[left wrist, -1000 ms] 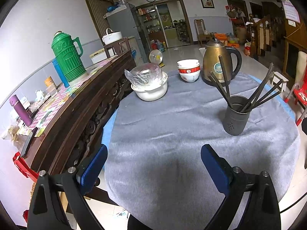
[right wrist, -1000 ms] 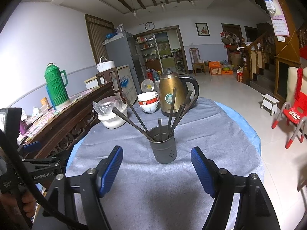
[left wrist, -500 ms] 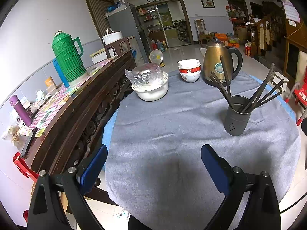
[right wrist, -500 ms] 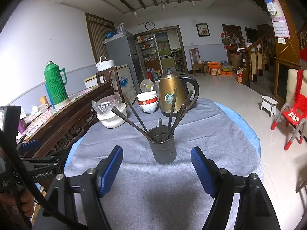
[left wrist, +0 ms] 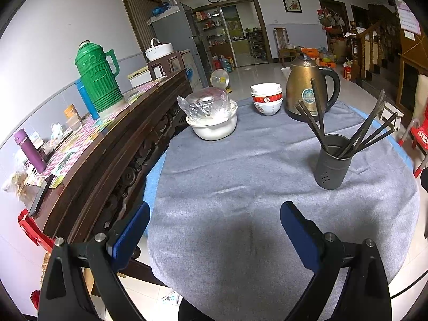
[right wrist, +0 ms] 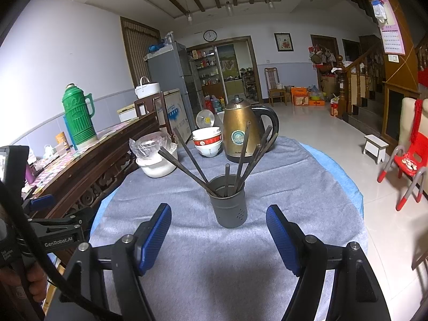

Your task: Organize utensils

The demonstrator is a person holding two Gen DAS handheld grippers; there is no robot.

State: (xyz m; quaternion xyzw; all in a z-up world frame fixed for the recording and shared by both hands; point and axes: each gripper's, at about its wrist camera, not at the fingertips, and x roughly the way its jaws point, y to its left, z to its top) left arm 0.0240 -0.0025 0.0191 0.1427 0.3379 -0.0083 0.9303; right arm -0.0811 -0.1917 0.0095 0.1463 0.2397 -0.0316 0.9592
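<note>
Left wrist view looks down on a round tabletop point(left wrist: 240, 187) draped in grey cloth, with the left gripper point(left wrist: 214, 224) hanging over its near edge, blue-padded fingers point(left wrist: 297, 230) spread wide and nothing between them. At about two o'clock from that gripper stands the dark grey utensil holder point(left wrist: 333, 161), upright on the cloth, with dark chopsticks point(left wrist: 371, 131) fanned out of it, some leaning left and some right. Farther back, at twelve o'clock, sit a stack of red-and-white bowls point(left wrist: 266, 99) and, just to their right, a brass-coloured kettle point(left wrist: 307, 85). At eleven o'clock is a white pot point(left wrist: 214, 125) covered with clear plastic. A dark wooden sideboard point(left wrist: 112, 144) runs along the left, carrying a green thermos point(left wrist: 97, 77).

From the right wrist view, the right gripper point(right wrist: 218, 231) is likewise released, its fingers point(right wrist: 156, 234) held apart over the cloth with no object in them. The utensil holder point(right wrist: 230, 203) stands at twelve o'clock, near the fingertips but untouched, chopsticks point(right wrist: 192, 160) splayed. At nine o'clock the left gripper's body point(right wrist: 50, 230) shows, held by a hand point(right wrist: 34, 281).
</note>
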